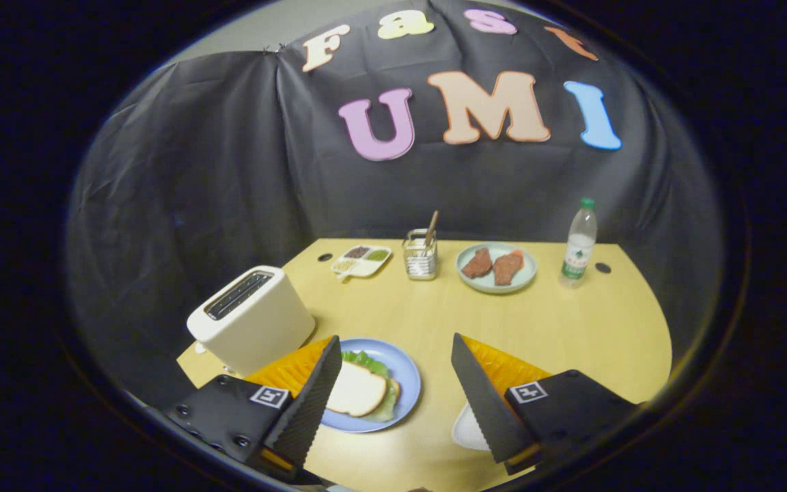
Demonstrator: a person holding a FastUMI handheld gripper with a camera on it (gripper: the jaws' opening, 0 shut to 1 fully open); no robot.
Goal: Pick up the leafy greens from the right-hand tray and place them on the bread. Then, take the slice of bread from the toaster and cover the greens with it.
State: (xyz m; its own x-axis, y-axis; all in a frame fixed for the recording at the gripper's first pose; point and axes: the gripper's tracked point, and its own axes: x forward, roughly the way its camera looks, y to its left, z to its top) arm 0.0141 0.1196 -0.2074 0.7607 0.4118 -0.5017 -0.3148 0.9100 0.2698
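So the gripper (393,389) is hanging over the near edge of the table (571,321) with its fingers spread wide apart, nothing between them, not gripping anything.

Just ahead, partly tucked behind the left finger (311,403), a blue plate (404,383) is sitting with the sandwich on it: a slice of bread (356,391) is lying on top, and the leafy greens (365,360) are poking out from under it on the far side and along the right edge. So the greens are already covered. Behind the right finger (482,403) a bit of a white tray (467,430) is peeking out.

Left of the plate, a white toaster (251,318) is standing near the table's edge, and I can't tell if anything is sitting in its slots.

Further back, along the far side of the table, there's a row of stuff: a small divided dish (361,260) with some dark and green bits in it, a metal holder (421,256) with a wooden stick poking out, a pale green plate (496,268) carrying two reddish-brown pieces of meat (494,265), and a clear water bottle (579,242) with a green cap standing upright on the right.
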